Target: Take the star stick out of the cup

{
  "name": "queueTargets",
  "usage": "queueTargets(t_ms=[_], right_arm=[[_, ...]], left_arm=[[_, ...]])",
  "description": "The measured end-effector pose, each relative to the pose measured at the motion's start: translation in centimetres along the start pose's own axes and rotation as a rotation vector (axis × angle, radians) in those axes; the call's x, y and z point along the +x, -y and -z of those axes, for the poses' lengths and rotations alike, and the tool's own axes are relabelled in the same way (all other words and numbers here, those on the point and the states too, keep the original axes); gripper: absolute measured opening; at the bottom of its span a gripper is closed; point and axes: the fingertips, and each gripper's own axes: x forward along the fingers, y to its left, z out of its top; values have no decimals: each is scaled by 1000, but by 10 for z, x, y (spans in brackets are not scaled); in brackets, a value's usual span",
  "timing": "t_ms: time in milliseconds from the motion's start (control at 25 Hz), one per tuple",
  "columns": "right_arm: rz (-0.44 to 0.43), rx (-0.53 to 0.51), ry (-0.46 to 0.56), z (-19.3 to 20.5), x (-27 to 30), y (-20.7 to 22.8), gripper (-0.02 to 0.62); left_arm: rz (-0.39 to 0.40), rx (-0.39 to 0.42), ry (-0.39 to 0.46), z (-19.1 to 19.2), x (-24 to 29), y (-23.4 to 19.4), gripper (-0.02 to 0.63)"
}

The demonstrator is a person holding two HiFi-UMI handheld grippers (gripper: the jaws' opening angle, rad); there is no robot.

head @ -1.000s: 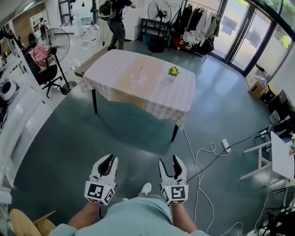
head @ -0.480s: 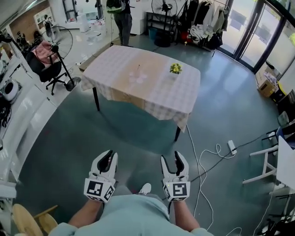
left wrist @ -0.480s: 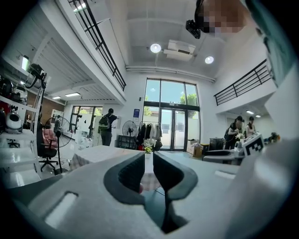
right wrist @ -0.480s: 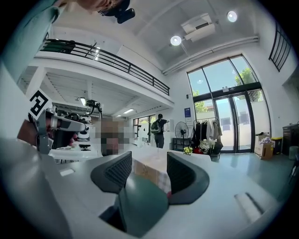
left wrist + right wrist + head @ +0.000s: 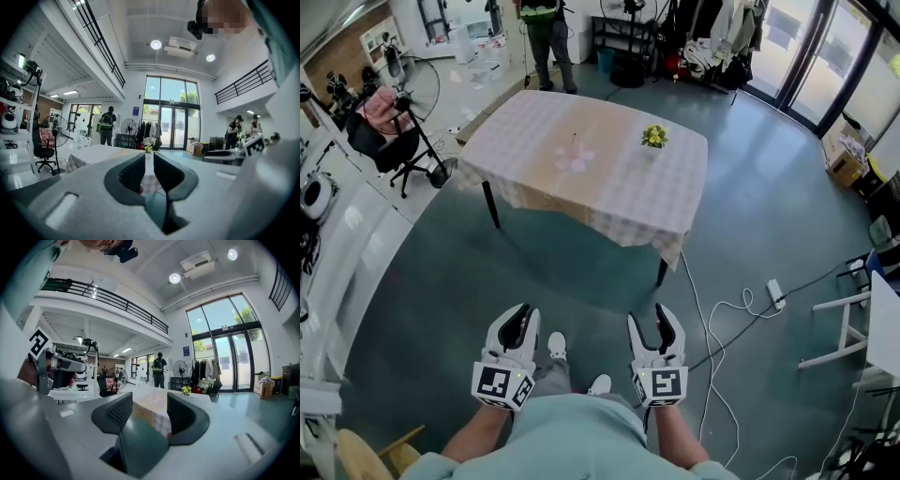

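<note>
1. Teal floor fills most of the head view. The left tongs (image 5: pixel 520 317) and right tongs (image 5: pixel 650 323) are held low in front of the person's pale green top, side by side and well apart from the table (image 5: pixel 609 192).
   - Each carries a cube with a black-and-white square marker facing the camera.
   - The left pair looks nearly closed and the right pair wider.
   - The table wears a checked cloth. Near its middle stands a pale pinkish cup (image 5: pixel 574 161) with a thin stick (image 5: pixel 574 142) rising from it; the star on it is too small to make out.
   - A pot of yellow flowers (image 5: pixel 653 137) sits toward the table's right end.
   - A person (image 5: pixel 542 37) stands beyond the table, a standing fan (image 5: pixel 412 89) is off to the left, and a white cable (image 5: pixel 712 328) runs across the floor to a power strip (image 5: pixel 775 293).

2. In the left gripper view, the grey jaws of the left tongs (image 5: pixel 149 164) stand only a narrow slit apart and grip nothing. The table (image 5: pixel 93 152) and flowers (image 5: pixel 148 149) lie far ahead beyond the tips. The cup cannot be picked out here.

3. In the right gripper view, the right tongs (image 5: pixel 150 411) are clearly spread, with nothing between the jaws. The distant clothed table (image 5: pixel 152 401) shows through the gap and the flowers (image 5: pixel 186 390) just to its right. The left tongs' marker cube (image 5: pixel 38 342) shows at the left edge.
</note>
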Motion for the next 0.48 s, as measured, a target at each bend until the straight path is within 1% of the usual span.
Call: queueTargets(t_ms=[160,480], right_arm=[[35,5,-10,-1,21,5,210],[91,1,3,-15,75,3,207]], left_arm=[[35,0,9,-4,29,-15,58],[81,0,25,-19,76,-64,58]])
